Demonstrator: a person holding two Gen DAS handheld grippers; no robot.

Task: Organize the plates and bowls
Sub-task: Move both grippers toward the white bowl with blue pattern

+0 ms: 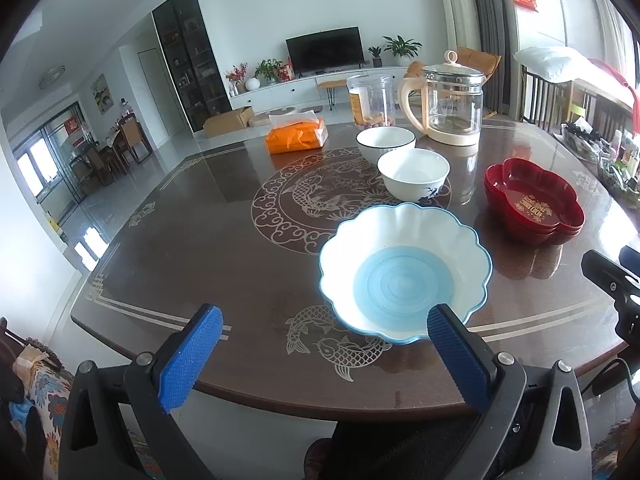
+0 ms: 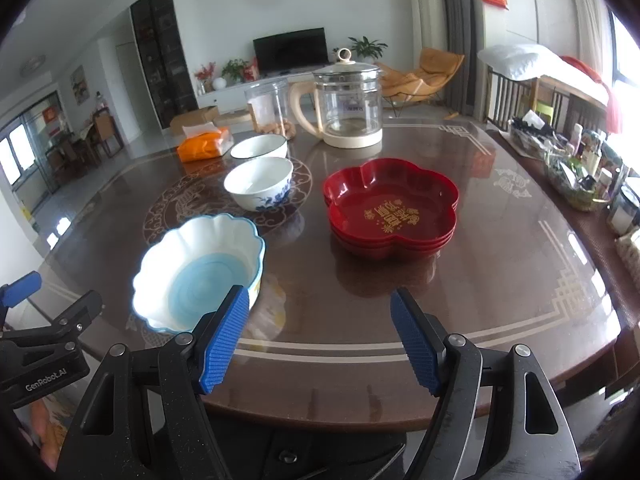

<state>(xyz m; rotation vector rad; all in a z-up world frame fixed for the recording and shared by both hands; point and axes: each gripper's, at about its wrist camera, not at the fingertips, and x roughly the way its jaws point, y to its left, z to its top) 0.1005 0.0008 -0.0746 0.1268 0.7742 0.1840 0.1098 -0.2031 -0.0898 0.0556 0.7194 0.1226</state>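
A scalloped white bowl with a blue bottom [image 1: 404, 268] [image 2: 196, 272] sits near the front edge of the dark table [image 1: 200, 248]. Behind it stand a white bowl with blue flowers [image 1: 413, 172] [image 2: 259, 184] and a plain white bowl with a dark rim [image 1: 385, 141] [image 2: 259, 147]. A stack of red flower-shaped plates [image 1: 532, 200] [image 2: 390, 206] lies to the right. My left gripper [image 1: 324, 322] is open, low over the front edge, its right finger in front of the scalloped bowl's rim. My right gripper [image 2: 318, 312] is open too, with nothing between its fingers, to the right of that bowl.
At the back of the table stand a glass kettle with a cream handle [image 1: 448, 100] [image 2: 348, 104], a clear jar [image 1: 370, 98] [image 2: 270, 108] and an orange tissue pack [image 1: 298, 136] [image 2: 206, 142]. A cluttered side shelf [image 2: 576, 164] runs along the right.
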